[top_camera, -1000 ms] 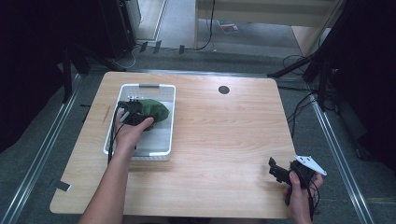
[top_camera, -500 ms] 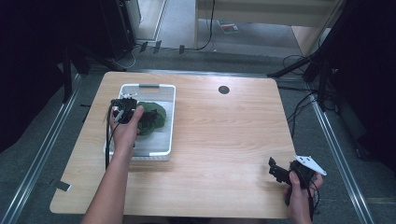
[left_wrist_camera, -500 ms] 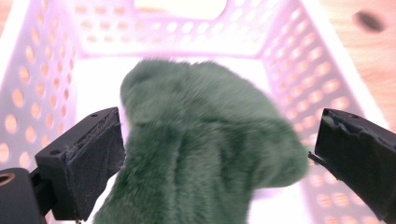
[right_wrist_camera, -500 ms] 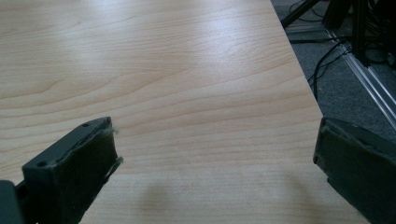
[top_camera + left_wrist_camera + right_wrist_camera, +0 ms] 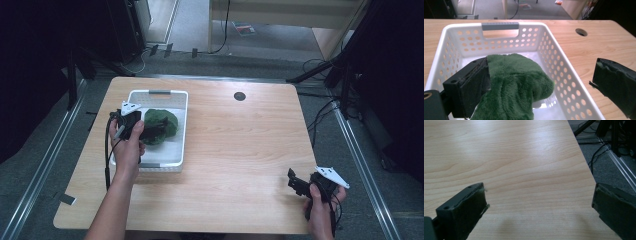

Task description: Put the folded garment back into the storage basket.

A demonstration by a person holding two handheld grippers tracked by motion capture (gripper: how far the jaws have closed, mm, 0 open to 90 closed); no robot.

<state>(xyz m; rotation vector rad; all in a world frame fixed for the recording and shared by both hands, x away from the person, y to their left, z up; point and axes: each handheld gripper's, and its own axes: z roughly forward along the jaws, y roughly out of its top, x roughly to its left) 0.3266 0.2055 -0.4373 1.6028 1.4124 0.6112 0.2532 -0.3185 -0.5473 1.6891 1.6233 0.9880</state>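
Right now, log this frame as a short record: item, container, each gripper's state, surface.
item: green plush cloth, lying bunched in the basket
container: white perforated plastic basket with grey handles, at the table's left
left gripper: jaws just opened, wide apart, cloth lies against one jaw, unpinched
right gripper: open, nothing between the jaws, over bare wood
surface: wooden table

Light wood-grain desk point(image 5: 240, 145), rounded corners, seen from above. Round cable hole point(image 5: 239, 96) set near far edge, right of centre. White perforated basket point(image 5: 172, 145) with grey handles placed directly on desk at left half, near far-left corner; long side aligned front to back. Remaining desk surface bare wood. Desk stood on grey floor point(image 5: 30, 175).
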